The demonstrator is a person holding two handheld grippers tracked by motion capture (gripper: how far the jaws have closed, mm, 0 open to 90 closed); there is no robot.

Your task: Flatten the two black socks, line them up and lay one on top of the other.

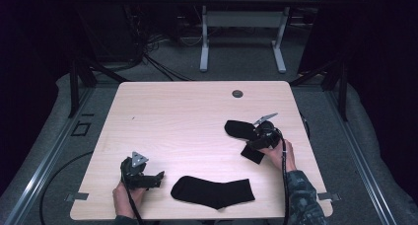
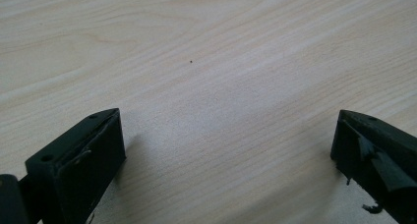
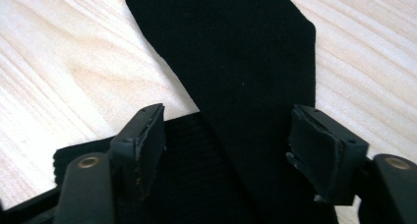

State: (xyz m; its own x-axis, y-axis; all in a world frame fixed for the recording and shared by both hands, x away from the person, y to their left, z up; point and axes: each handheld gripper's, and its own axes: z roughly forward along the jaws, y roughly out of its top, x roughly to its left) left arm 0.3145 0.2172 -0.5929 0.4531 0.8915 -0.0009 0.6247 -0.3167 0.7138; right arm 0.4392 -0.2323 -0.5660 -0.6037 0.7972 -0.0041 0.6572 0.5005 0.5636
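Note:
Two black socks lie on the light wooden table [image 1: 187, 111]. One sock [image 1: 213, 192] lies flat near the front edge, just right of my left gripper [image 1: 160, 178]. That gripper's jaws stand wide apart over bare wood [image 2: 228, 130], with nothing between them. The other sock [image 1: 239, 129] lies at the right, folded over on itself. My right gripper [image 1: 252, 136] is down on it. In the right gripper view the sock [image 3: 236, 62] runs between the jaws [image 3: 226, 121], which stand on either side without pressing on it.
A small dark grommet [image 1: 237, 93] sits in the table's far edge zone. Beyond the table stands another desk's white frame [image 1: 241, 42] on grey carpet, with cables on the floor. Dark rails run along both sides.

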